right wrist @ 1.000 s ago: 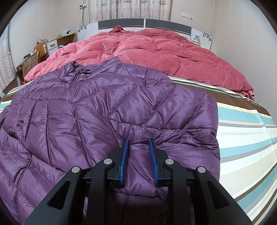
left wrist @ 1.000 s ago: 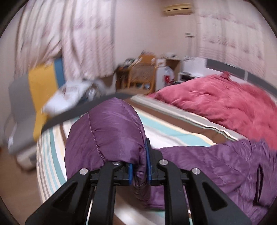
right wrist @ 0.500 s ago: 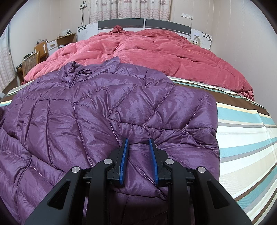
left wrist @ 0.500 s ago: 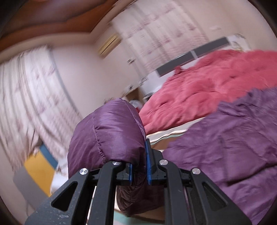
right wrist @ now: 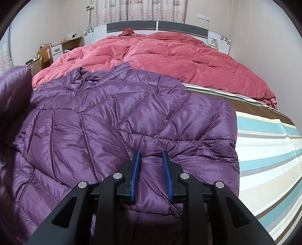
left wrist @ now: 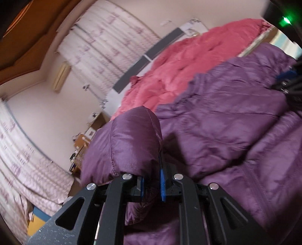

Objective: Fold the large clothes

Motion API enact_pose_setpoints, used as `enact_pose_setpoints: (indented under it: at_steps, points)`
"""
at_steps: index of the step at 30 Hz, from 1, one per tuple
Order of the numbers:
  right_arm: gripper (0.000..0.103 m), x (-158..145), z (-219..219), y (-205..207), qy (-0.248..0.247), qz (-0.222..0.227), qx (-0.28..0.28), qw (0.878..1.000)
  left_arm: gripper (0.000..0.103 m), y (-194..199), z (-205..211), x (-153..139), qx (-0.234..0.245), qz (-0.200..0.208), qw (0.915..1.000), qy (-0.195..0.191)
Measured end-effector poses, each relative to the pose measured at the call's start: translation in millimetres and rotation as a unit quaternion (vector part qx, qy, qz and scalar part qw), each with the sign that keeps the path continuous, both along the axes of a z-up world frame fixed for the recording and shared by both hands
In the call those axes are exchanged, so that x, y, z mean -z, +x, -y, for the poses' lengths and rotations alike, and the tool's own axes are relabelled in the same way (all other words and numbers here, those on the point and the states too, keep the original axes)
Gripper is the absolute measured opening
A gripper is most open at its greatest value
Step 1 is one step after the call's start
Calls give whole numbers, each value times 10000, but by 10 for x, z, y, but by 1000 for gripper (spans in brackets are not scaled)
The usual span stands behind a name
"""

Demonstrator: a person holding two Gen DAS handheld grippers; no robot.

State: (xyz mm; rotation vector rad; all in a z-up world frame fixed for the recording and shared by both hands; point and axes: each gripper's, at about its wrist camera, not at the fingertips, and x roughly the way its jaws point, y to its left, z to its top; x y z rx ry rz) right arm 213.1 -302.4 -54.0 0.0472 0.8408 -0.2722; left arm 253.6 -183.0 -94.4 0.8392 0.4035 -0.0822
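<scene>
**Purple quilted jacket spread on the bed, one part lifted in the left gripper**

The bed (right wrist: 268, 143) fills most of the right wrist view. Its sheet is striped in teal, cream, brown and grey, bare on the right side. A crumpled red duvet (right wrist: 169, 56) covers the far half, up to a grey and white headboard (right wrist: 156, 25). Patterned curtains (right wrist: 139, 10) hang behind it; no writing on them or anywhere else can be read.

The jacket (right wrist: 105, 120) lies on the near half of the bed, over the striped sheet, with its collar touching the edge of the duvet. It is shiny purple, puffy, stitched in diagonal and straight lines, with a stand-up collar and a zip at the neck. Its right edge is folded inward to a straight line.

A padded part of the jacket, probably a sleeve end, though the blurred and tilted left wrist view does not settle it, stands raised above the rest of the garment. The left gripper (left wrist: 152, 185) is clamped tight on it, the blue pads almost together with purple cloth bunched between them.

The right gripper (right wrist: 151, 175) rests low on the near hem area. A ridge of jacket cloth rises between its blue pads, which stand a little apart and seem to pinch it.

A wooden chair (right wrist: 44, 54) and small desk (right wrist: 72, 42) stand left of the bed.
</scene>
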Motion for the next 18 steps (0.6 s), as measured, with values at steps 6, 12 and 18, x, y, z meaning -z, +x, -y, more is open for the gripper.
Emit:
enact_pose_setpoints:
  at_steps: [6, 12, 18]
  points:
    - [24, -3, 6, 1, 13, 7, 3, 10000, 12, -268, 230, 130, 572, -41, 9970, 522]
    - [24, -10, 14, 8, 28, 11, 9, 10000, 15, -437, 330, 246, 961, -273, 9916, 817]
    - [24, -8, 14, 8, 47, 18, 11, 10000, 13, -530, 339, 273, 1217, -407, 9877, 896]
